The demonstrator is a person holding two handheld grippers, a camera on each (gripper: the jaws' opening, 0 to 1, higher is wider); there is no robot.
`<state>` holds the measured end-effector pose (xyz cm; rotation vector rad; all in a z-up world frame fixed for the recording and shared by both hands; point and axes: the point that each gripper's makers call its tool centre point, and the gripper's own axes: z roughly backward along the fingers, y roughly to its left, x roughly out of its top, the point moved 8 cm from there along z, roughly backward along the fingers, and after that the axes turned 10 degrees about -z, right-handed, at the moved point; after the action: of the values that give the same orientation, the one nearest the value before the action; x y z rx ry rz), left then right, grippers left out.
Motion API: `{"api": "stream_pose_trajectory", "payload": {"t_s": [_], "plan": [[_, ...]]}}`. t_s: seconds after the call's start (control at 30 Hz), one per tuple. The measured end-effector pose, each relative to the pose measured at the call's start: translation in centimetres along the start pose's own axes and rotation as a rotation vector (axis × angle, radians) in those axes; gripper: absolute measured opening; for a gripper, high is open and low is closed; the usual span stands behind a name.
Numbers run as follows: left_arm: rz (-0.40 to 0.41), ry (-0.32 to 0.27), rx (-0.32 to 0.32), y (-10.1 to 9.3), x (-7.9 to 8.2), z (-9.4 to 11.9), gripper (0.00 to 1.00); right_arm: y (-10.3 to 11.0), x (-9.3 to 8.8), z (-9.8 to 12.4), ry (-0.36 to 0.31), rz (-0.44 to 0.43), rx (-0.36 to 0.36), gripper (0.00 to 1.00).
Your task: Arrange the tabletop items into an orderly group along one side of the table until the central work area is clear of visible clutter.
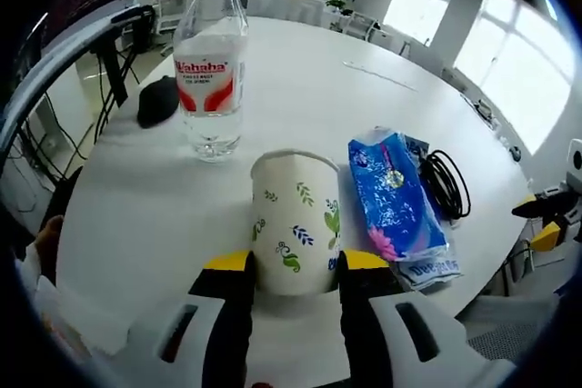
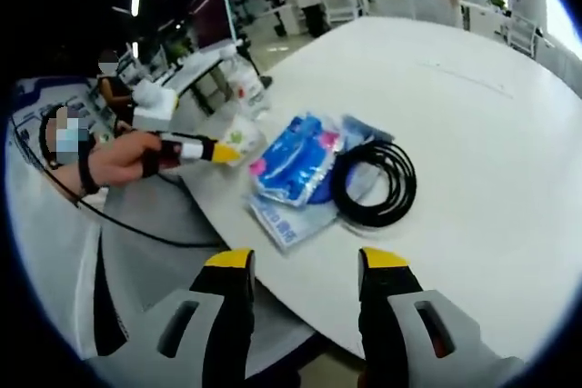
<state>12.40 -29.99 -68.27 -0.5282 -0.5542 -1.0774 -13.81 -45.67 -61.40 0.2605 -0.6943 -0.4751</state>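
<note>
The round white table (image 1: 364, 106) carries the items near one edge, its far expanse bare, so the grouping step looks well advanced. The water bottle (image 1: 210, 70) stands upright beyond the paper cup (image 1: 295, 221), a dark object (image 1: 158, 100) lying to its left. The blue tissue pack (image 1: 393, 193) lies just beside the cup, resting on a flat printed packet (image 2: 289, 215), and the coiled black cable (image 2: 375, 181) touches the pack's far side. The left gripper (image 1: 295, 265) has its jaws closed on the paper cup's lower sides, seemingly placing it in line; the next move would call for a gentle release that leaves the cup upright. The right gripper (image 2: 305, 265) hovers off the table edge, jaws apart and empty, facing the cable
</note>
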Motion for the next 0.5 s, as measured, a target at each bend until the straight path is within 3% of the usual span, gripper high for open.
{"api": "stream_pose_trajectory", "payload": {"t_s": [0.23,0.5], "plan": [[0.018,-0.068,-0.023,0.1,0.5,1.6,0.36,1.3,3.8,-1.6,-0.030,0.087,0.045,0.44],[-0.024,-0.108,-0.037,0.0,0.9,3.0,0.36,3.3,7.6,-3.6,-0.070,0.155,0.126,0.44]]}}
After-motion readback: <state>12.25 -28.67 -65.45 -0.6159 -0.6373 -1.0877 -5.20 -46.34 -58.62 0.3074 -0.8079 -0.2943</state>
